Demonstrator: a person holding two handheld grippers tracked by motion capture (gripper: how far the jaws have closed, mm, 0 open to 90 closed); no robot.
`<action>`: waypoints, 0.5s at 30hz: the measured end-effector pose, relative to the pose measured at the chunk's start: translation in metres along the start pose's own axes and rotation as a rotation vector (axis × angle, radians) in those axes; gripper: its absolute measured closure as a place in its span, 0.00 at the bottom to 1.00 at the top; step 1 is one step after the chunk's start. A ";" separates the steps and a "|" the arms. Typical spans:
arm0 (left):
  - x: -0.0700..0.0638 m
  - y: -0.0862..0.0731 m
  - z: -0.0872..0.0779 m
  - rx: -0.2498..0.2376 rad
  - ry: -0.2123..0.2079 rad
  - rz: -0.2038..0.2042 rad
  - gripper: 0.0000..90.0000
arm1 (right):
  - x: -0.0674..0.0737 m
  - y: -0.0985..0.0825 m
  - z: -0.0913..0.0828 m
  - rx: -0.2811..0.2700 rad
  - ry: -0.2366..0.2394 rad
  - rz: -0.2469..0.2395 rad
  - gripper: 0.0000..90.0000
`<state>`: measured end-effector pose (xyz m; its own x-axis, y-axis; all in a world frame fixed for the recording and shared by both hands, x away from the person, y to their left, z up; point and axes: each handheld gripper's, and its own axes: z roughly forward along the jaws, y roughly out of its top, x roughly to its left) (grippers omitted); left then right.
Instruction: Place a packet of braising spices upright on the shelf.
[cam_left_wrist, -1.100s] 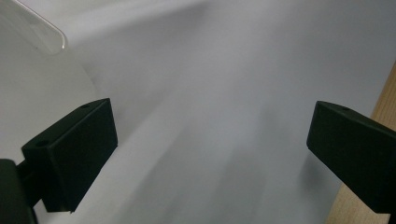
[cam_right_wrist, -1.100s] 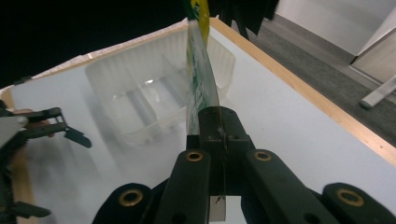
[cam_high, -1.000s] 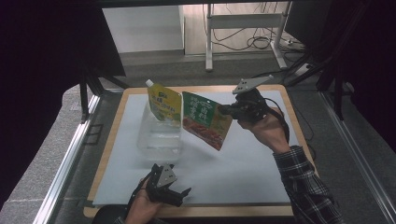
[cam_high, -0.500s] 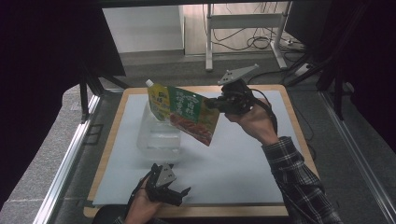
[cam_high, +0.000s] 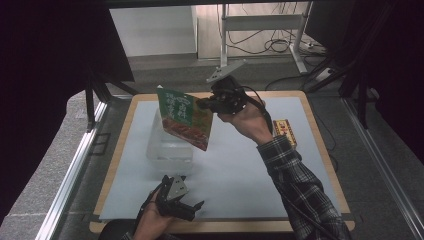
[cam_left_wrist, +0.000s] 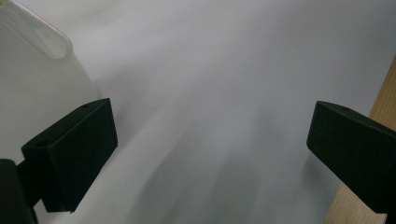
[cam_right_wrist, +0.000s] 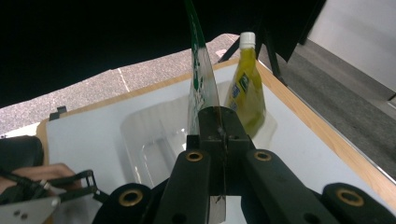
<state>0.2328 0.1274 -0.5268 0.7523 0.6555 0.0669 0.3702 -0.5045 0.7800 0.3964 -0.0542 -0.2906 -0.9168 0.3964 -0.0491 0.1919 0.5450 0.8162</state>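
Right gripper (cam_high: 204, 104) pinches the green food pouch (cam_high: 184, 119) tight by its edge and holds it in the air, right above the clear plastic tub (cam_high: 169, 149). The pouch hangs long side down, so the tub is straight below. Left gripper (cam_high: 192, 209) rests wide open, holding nothing, near the tub.
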 end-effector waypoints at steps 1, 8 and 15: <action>0.000 0.000 0.000 0.000 0.000 0.000 0.02 | 0.000 0.002 0.005 0.001 0.001 -0.005 0.99; 0.000 0.000 -0.001 -0.004 -0.002 0.001 0.02 | -0.001 0.010 0.029 0.012 0.020 -0.004 0.99; 0.001 0.000 -0.001 -0.005 -0.003 -0.002 0.02 | -0.002 0.013 0.044 0.013 0.030 -0.005 0.99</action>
<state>0.2327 0.1284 -0.5264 0.7533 0.6546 0.0639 0.3686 -0.5007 0.7833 0.4159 -0.0157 -0.3055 -0.9278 0.3715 -0.0354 0.1921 0.5567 0.8082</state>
